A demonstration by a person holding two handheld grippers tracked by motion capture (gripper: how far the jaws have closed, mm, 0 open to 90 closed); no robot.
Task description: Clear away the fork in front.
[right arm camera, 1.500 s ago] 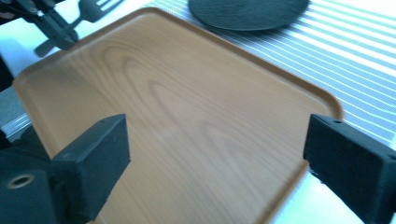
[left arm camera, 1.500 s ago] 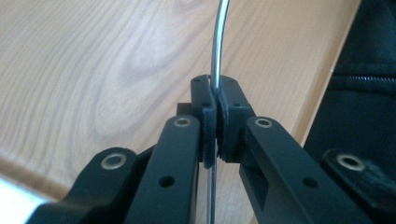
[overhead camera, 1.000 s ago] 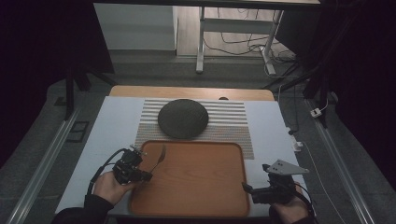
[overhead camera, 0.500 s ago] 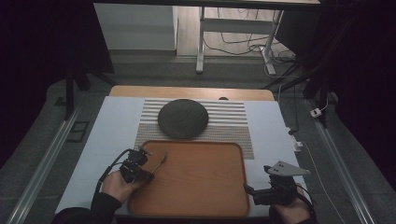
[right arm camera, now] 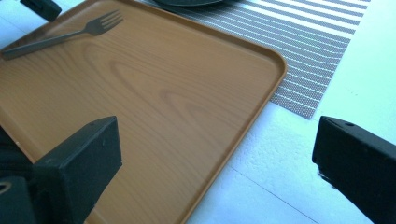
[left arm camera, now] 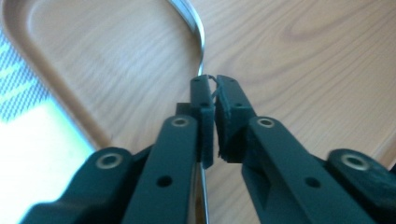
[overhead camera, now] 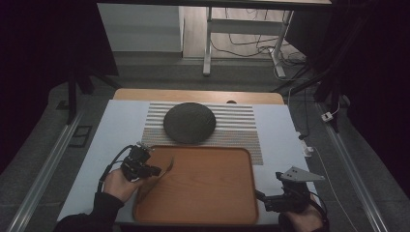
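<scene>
The fork [right arm camera: 65,33] is being held by its handle in the left gripper's [overhead camera: 155,171] tightly closed jaws over the wooden tray's [overhead camera: 203,212] nine-o'clock edge, not yet set down, while the right gripper [overhead camera: 261,198] is waiting wide open and empty at the tray's four o'clock.

We see a slim metal fork [right arm camera: 65,32] over the near left corner of the wooden tray [overhead camera: 208,193], its tines pointing toward the tray's middle. Its handle is pinched between the closed jaws of the left gripper [overhead camera: 155,170], so the fork runs out along the wood grain.
</scene>
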